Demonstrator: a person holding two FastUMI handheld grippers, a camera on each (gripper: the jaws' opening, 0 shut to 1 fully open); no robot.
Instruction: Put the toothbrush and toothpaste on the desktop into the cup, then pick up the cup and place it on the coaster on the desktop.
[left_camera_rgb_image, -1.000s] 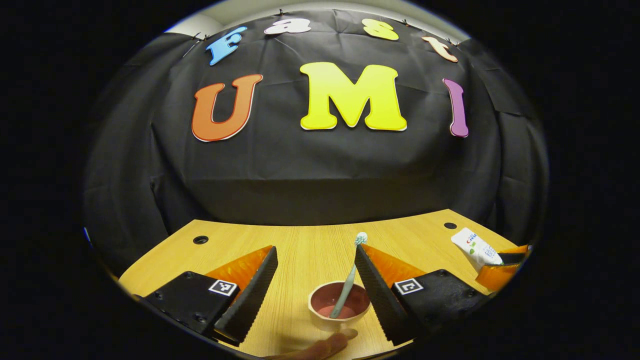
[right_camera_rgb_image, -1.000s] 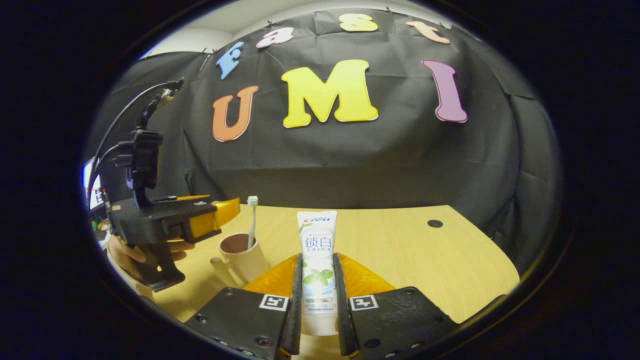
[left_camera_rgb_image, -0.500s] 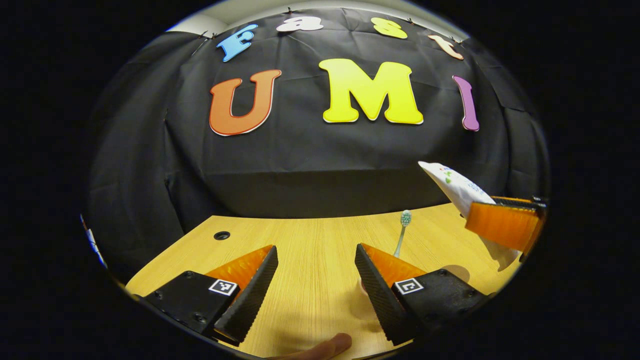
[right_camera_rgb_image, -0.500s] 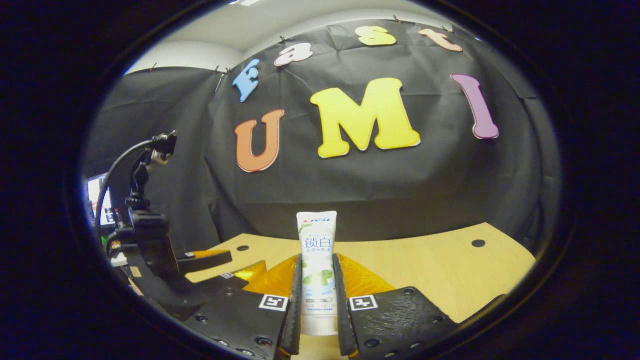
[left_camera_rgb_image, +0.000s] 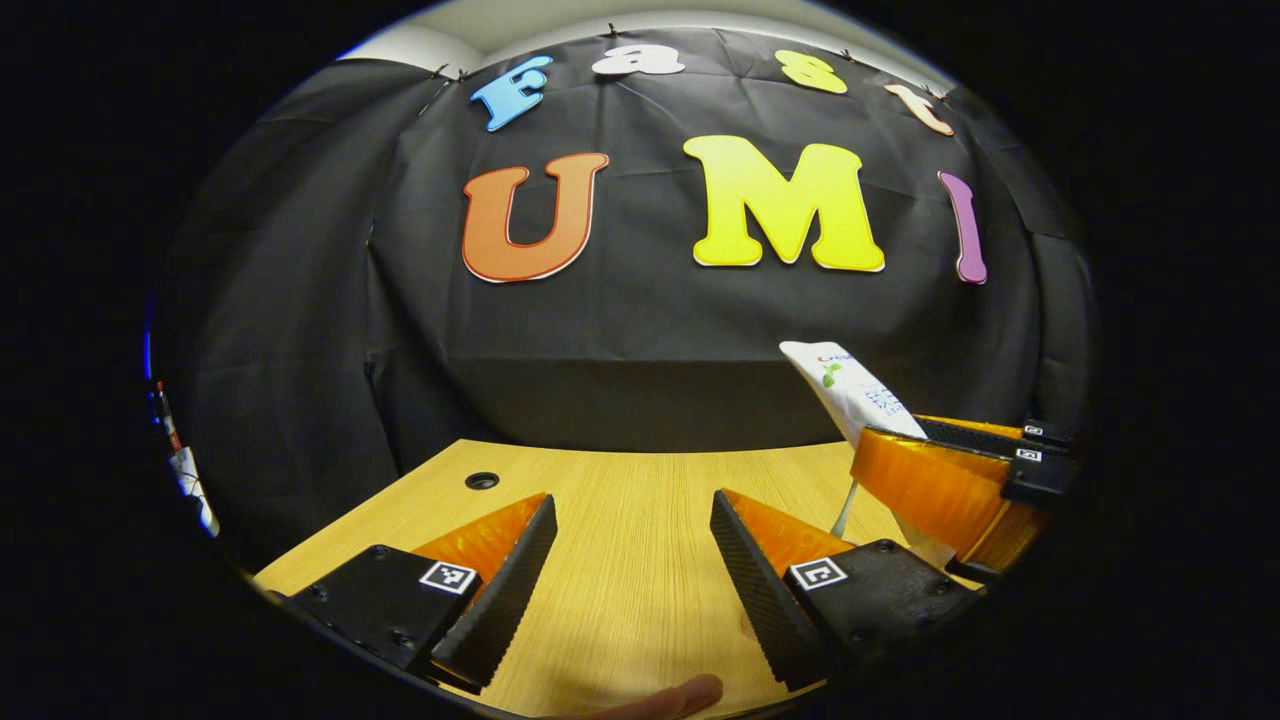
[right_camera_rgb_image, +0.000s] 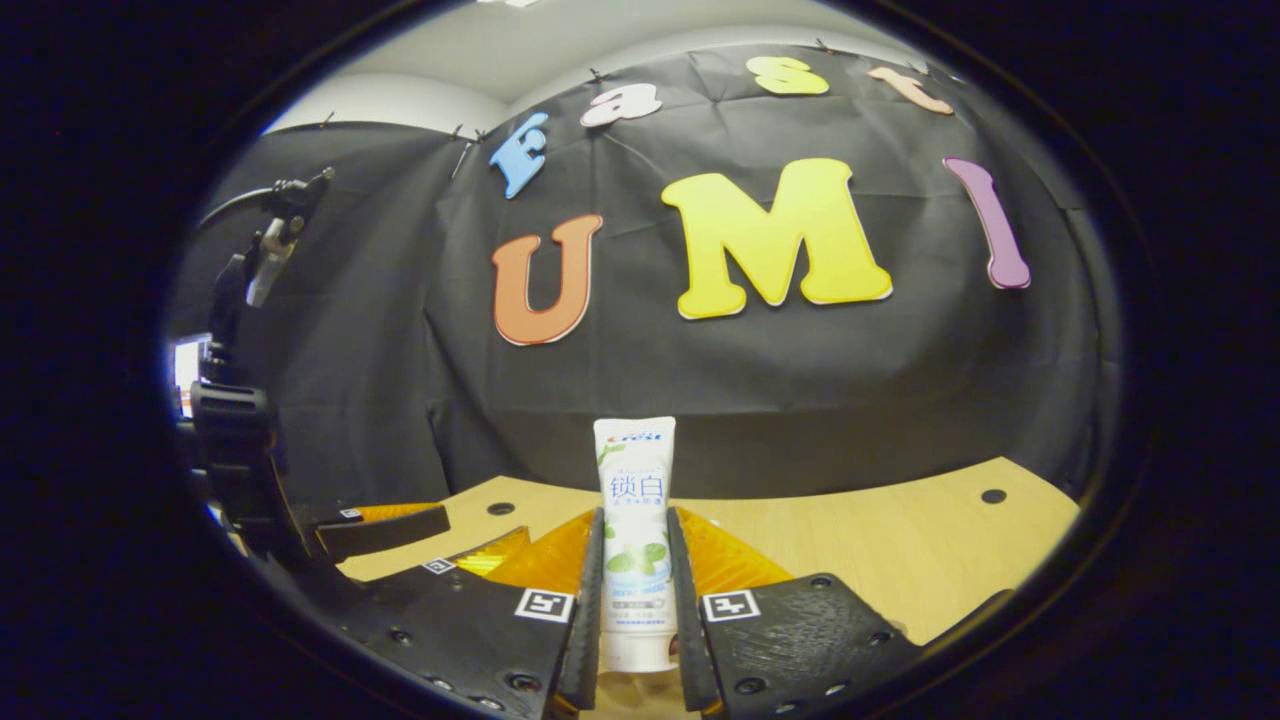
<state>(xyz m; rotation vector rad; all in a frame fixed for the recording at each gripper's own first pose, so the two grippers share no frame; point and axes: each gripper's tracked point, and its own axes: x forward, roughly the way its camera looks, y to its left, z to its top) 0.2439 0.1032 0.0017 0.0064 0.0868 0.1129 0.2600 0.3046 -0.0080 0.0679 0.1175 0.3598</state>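
a: where's the white toothpaste tube with green print (right_camera_rgb_image: 636, 520) right now?

b: pinched between the 2 fingers of the right gripper (right_camera_rgb_image: 634, 630), standing nearly straight up and well above the light wooden desktop (right_camera_rgb_image: 900, 560). both fingers press on its lower body, so the flat crimped end points up — my guess is the cap end is meant to go down into the cup.

a: and from the other side?

b: in the left gripper view the tube (left_camera_rgb_image: 850, 390) leans out of the right gripper (left_camera_rgb_image: 950, 485), which hangs to the right of the desktop (left_camera_rgb_image: 620, 520), raised off it. a thin pale stem (left_camera_rgb_image: 843, 513) shows just beneath that gripper — probably the toothbrush handle, but too little shows to be sure.

a: the left gripper?

b: the left gripper (left_camera_rgb_image: 630, 570) has its fingers spread wide with nothing between them, low over the desktop. a fingertip (left_camera_rgb_image: 665, 697) shows at the desktop's near edge.

a: cup, coaster?

b: can't place either from here. i'd judge the toothpaste is being carried over for the drop, kept high to clear the rim.
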